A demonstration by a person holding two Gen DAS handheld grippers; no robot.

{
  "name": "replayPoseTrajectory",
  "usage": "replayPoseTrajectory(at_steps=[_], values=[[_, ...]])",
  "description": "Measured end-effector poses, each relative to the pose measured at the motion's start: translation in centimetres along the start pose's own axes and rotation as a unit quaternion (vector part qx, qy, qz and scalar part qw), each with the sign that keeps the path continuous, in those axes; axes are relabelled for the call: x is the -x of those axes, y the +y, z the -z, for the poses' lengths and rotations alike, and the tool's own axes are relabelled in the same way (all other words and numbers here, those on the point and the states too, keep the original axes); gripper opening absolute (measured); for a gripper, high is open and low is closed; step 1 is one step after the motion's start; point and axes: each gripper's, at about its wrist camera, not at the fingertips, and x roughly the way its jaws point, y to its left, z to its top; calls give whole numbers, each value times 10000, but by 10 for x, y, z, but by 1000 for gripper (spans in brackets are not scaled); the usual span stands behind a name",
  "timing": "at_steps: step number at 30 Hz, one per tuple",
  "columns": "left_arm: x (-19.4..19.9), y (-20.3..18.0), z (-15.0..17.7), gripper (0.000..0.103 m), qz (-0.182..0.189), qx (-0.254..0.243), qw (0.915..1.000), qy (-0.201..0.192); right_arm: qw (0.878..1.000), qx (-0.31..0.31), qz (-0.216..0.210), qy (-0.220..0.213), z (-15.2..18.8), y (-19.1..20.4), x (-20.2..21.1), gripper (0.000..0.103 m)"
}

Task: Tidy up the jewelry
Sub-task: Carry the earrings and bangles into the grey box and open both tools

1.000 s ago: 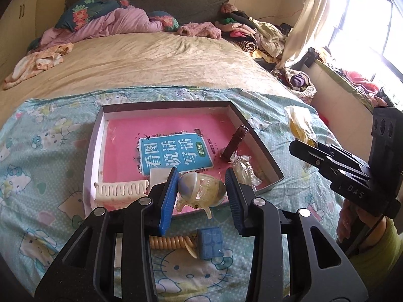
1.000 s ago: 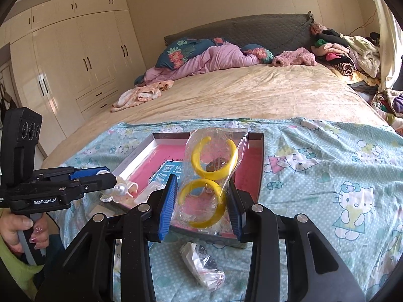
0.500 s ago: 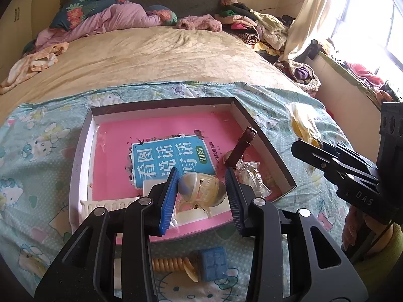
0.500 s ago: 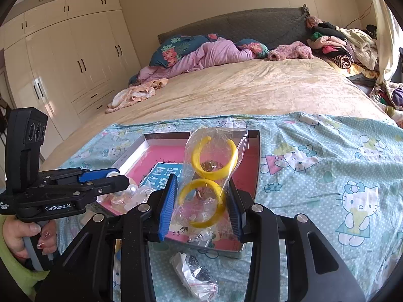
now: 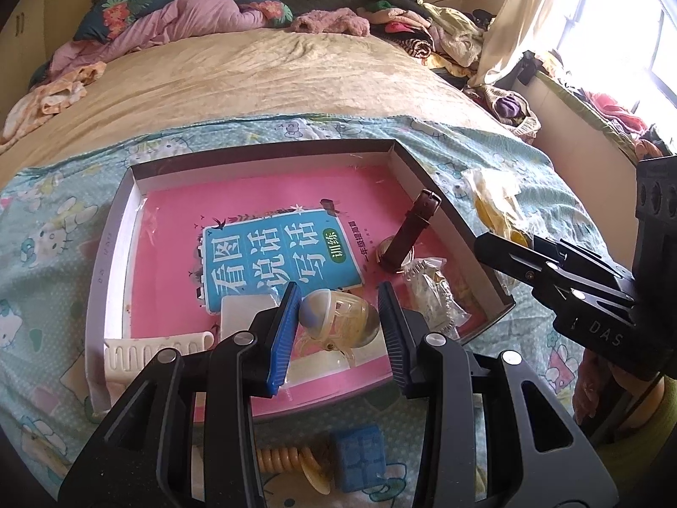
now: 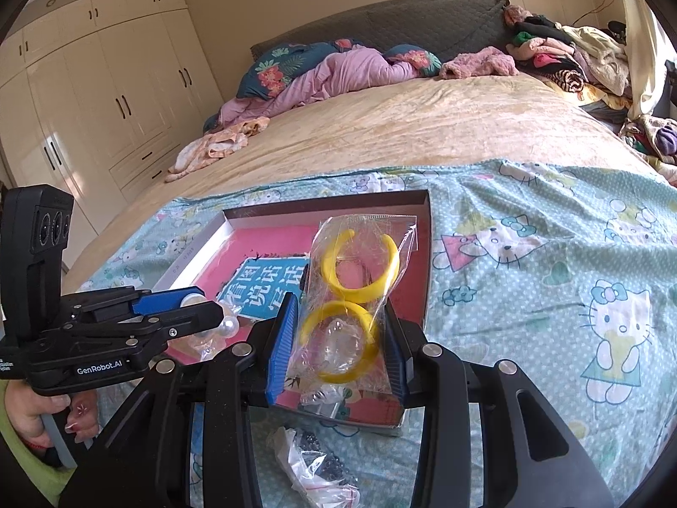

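My left gripper (image 5: 338, 296) is shut on a translucent yellowish hair clip (image 5: 342, 317) with a pearl-like ball, held over the near part of a shallow box (image 5: 444, 211) lined in pink. The box holds a blue book (image 5: 275, 254), a brown-strapped watch (image 5: 412, 228), a white comb (image 5: 156, 349) and a small clear packet (image 5: 436, 292). My right gripper (image 6: 338, 302) is shut on a clear bag with two yellow open bangles (image 6: 359, 262), above the near right corner of the box (image 6: 425, 254). The left gripper (image 6: 207, 315) with its clip (image 6: 230, 326) shows at the left.
On the cartoon-print sheet in front of the box lie a blue square piece (image 5: 359, 457), a yellow spiral hair tie (image 5: 283, 459) and a small bag of dark beads (image 6: 313, 465). The right gripper (image 5: 486, 243) reaches in from the right. Piled clothes (image 5: 423, 34) lie at the head of the bed.
Both grippers have come forward and down toward the box, each still gripping its item. The box now fills more of both views.
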Motion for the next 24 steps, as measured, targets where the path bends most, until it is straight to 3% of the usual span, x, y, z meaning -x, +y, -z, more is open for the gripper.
replayPoseTrajectory(at_steps=[15,24], values=[[-18,1,4,30,67,-50,9999,149,9994,-120,77,309,5,-5,-29,39],[-23,1,3,32,54,-45,9998,195,9994,-257,116,214,5,-8,-19,57]])
